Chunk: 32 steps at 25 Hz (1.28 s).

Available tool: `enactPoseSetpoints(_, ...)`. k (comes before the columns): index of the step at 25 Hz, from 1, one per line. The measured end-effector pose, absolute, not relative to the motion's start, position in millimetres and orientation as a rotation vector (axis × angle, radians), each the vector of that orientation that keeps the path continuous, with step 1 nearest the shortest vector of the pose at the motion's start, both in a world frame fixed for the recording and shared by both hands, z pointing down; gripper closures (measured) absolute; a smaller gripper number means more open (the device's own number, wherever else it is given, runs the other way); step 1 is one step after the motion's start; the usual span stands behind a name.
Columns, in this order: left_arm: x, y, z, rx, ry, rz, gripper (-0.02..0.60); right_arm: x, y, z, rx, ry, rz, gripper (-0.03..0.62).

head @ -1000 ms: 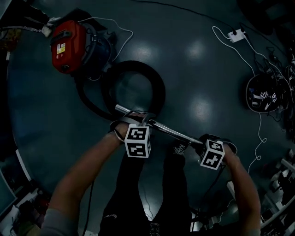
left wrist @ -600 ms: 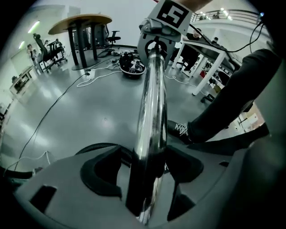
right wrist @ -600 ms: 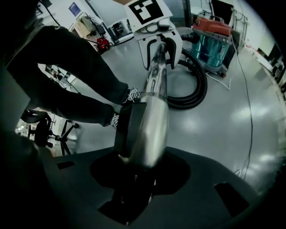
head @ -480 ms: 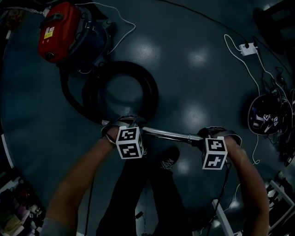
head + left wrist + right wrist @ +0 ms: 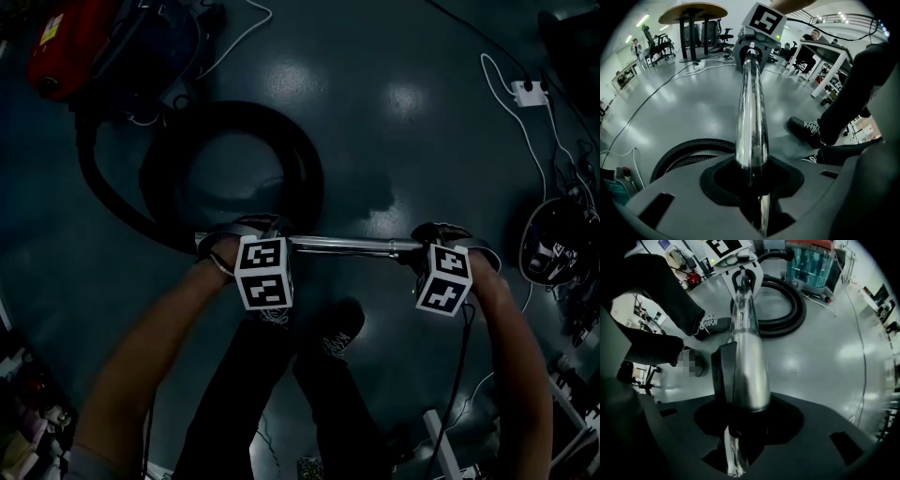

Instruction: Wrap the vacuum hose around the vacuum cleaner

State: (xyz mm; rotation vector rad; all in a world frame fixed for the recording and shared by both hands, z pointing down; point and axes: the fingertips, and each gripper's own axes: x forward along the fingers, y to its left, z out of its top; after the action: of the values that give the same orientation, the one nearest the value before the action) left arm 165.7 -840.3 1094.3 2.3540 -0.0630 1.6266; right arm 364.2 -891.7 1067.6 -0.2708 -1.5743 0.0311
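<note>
The red and blue vacuum cleaner [image 5: 75, 42] stands at the top left of the head view. Its black hose [image 5: 234, 169] lies in a loop on the floor. A shiny metal tube [image 5: 347, 246] runs level between my two grippers, above the floor. My left gripper [image 5: 246, 246] has just been closing its jaws, and they now clamp the tube [image 5: 751, 117] near its hose end. My right gripper [image 5: 436, 251] is shut on the tube [image 5: 745, 362] at the thicker end. The right gripper view shows the hose [image 5: 787, 310] and the vacuum cleaner [image 5: 811, 263] beyond the left gripper.
The person's shoes [image 5: 339, 328] and dark trouser legs stand just below the tube. A white power strip [image 5: 527, 91] with a cable lies at the top right, above a bundle of cables [image 5: 553, 244]. Tables [image 5: 693, 9] and chairs stand farther off.
Both grippers and the tube have sunk toward the floor. The tube has turned from slanting to level in the picture. The vacuum cleaner has shifted to the picture's top left corner.
</note>
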Motion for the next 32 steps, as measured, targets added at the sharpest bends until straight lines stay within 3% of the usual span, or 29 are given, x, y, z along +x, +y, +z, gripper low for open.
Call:
enactPoseSetpoints(4,180.0,-852.4,1110.5,2.329,-0.109,1.575,0.440,375.3,-927.8,1084.9,-0.133,-1.580,-0.009,0.325)
enactPoseSetpoints(13,208.0,-892.3,1138.5,2.233,-0.234,1.517,0.443,419.0,-1013.4,1074.7,0.183,-1.629,-0.005,0.309)
enactPoseSetpoints(18,212.7,-892.0,1172.8,2.169,-0.257,1.598,0.443,440.7,-1031.0,1068.1,0.382,-1.694,0.163,0.309)
enactPoseSetpoints(24,223.0,-903.9,1200.3,2.102,-0.302,1.630,0.443,408.6,-983.3,1088.2,0.517,-1.851,0.493,0.310)
enactPoseSetpoints(25,223.2,-909.4,1203.7,2.091,-0.313,1.624,0.443,398.5,-970.4,1090.5,0.543,-1.885,0.555,0.329)
enactPoseSetpoints(28,228.4,-923.1,1209.0,2.062,-0.320,1.584,0.443,376.0,-933.3,1099.6,0.607,-1.937,0.669,0.506)
enactPoseSetpoints(32,233.1,-924.4,1210.0,2.011,-0.271,1.544,0.442,356.9,-893.4,1108.7,0.594,-1.946,0.806,0.517)
